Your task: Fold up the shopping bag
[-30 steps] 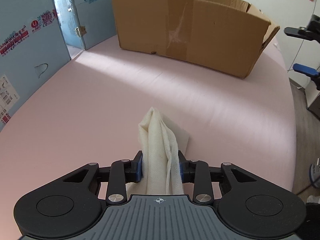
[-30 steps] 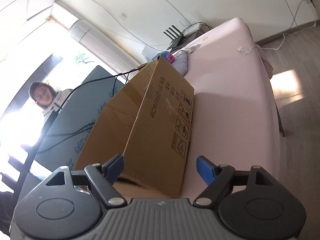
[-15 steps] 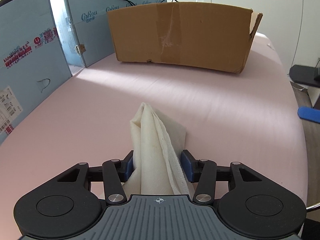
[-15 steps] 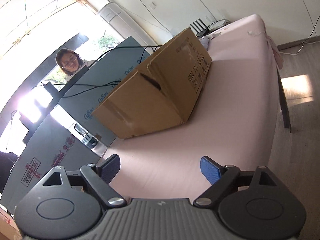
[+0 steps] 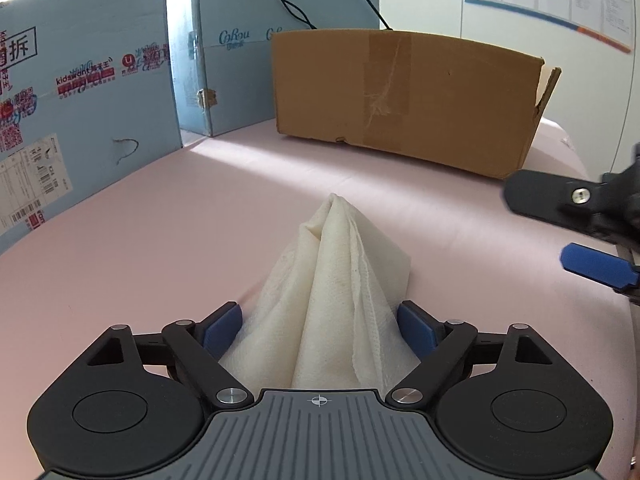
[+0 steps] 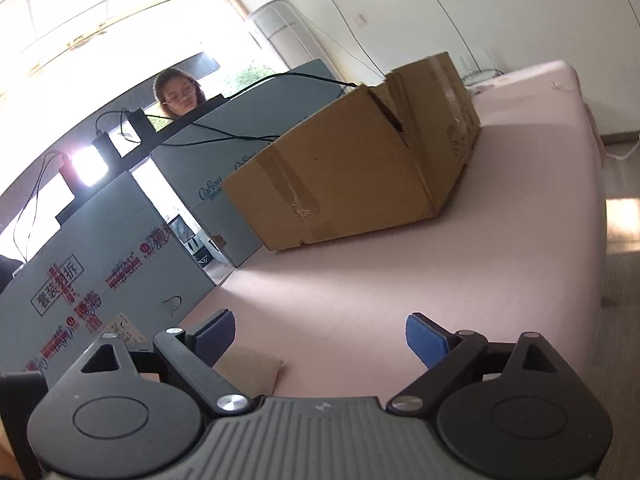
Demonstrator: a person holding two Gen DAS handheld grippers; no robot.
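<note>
The shopping bag (image 5: 340, 280) is a cream cloth bunched into a peaked heap on the pink table (image 5: 200, 216), near its front edge and well apart from the cardboard box (image 5: 404, 96) at the back. It is gathered and creased, not laid in flat, squared layers, so I judge the folding unfinished; whether some folds already lie inside the bundle cannot be told

The left gripper (image 5: 320, 326) has its jaws spread wide on either side of the bag. The cloth fills the gap between the blue pads (image 5: 416, 326) and may brush them, but it looks loose, not pinched

The right gripper (image 6: 318, 330) is tilted above the table toward its right edge, jaws spread wide and holding nothing. A corner of the bag shows just under its left finger; contact there cannot be judged
</note>
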